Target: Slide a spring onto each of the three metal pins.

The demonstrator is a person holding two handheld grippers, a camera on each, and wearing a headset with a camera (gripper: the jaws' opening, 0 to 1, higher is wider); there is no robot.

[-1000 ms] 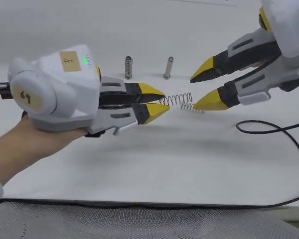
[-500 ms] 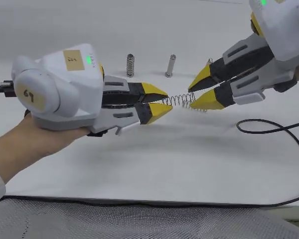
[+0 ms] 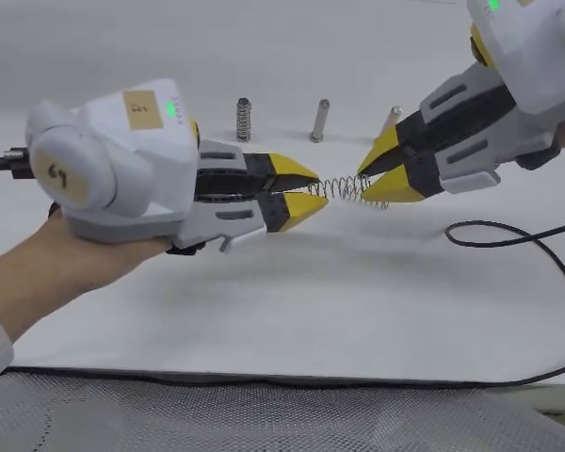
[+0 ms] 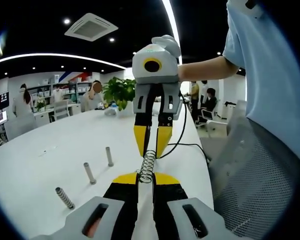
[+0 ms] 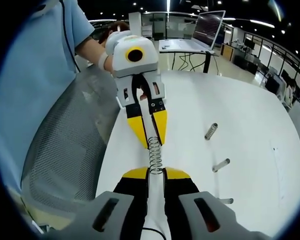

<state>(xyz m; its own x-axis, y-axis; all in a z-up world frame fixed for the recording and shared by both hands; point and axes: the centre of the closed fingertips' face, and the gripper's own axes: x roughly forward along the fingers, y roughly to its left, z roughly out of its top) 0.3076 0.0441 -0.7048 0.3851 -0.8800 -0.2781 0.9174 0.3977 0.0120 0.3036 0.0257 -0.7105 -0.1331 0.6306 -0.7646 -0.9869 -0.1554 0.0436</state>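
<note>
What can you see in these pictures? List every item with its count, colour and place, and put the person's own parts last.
spring: one, silver, held in the air by both ends
pin with spring: one, grey, left end of the row
middle pin: one, silver, bare, upright
end pin: one, silver, bare, right end of the row
table: one, white
cable: one, black, on the table
mesh: one, grey, near edge
left gripper: white, yellow-tipped, shut on the spring
right gripper: same colours, shut on the spring
hand: one, under the left gripper
</note>
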